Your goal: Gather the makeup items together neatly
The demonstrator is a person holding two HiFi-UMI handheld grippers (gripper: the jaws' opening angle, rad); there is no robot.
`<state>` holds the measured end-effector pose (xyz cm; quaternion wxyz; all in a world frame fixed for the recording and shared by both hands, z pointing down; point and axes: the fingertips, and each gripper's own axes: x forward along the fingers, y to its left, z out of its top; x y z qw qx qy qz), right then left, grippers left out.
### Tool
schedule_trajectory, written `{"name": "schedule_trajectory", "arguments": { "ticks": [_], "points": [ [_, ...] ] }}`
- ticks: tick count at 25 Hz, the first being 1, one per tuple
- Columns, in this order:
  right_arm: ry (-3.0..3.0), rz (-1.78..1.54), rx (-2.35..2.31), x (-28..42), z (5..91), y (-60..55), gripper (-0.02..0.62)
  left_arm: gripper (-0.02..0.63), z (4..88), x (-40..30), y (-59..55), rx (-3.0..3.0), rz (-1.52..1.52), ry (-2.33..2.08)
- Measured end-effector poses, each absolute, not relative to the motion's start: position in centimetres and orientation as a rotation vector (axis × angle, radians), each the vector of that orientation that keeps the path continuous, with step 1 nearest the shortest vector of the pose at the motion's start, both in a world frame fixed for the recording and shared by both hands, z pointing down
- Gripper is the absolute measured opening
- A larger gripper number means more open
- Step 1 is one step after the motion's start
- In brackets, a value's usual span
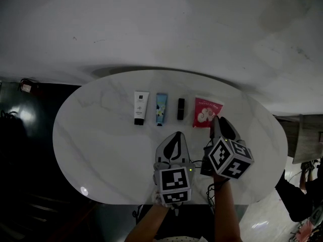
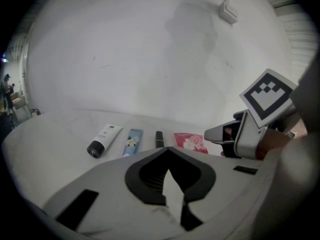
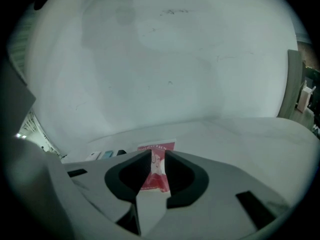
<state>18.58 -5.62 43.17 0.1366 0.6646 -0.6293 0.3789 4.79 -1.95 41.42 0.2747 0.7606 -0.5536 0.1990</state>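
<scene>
— Where do the makeup items lie?

— In a row across the far half of your surface (image 1: 101, 145), all four flat and apart from one another. From your left: a white tube (image 1: 141, 107) with a black cap at its near end, a blue tube (image 1: 161, 109) with a pale flower print, a small black lipstick (image 1: 180, 109), and a red sachet (image 1: 204, 111) with white shapes on it. The surface is an oval of white marble with faint grey veins.

— And my grippers?

— Your left gripper (image 2: 167, 150) hovers nearer to you than the row, its jaws closed together with nothing between them. Your right gripper (image 3: 157, 156) points at the sachet. Its jaws stand apart, and the sachet shows through the gap, lying on the surface unpinched.

— What can't you make out?

— The print on the sachet and tubes is too small to read. In the head view your right gripper covers the sachet's near right corner, and I cannot tell whether its tips touch it. In the right gripper view a jaw cuts the tubes and lipstick down to slivers.
</scene>
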Motion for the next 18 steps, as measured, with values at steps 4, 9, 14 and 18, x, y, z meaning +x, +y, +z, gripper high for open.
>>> {"name": "schedule_trajectory", "arguments": {
  "ticks": [4,9,14,18],
  "points": [
    [-1.91,1.056,1.97,17.9,40.9,-5.3,0.098,0.028,40.9,4.4,-1.9,2.051,0.524,-1.5],
    [-1.957,1.023,1.966,16.8,39.5,-4.2,0.015,0.028,40.0,3.9,-1.6,2.066,0.506,-1.509],
    [-2.003,0.995,1.962,15.8,38.3,-3.0,-0.008,0.028,39.3,3.6,-1.1,2.079,0.486,-1.51],
    [-2.031,0.965,1.973,15.4,37.1,-2.1,-0.008,0.028,38.3,3.5,-0.5,2.108,0.476,-1.504]
  ]
}}
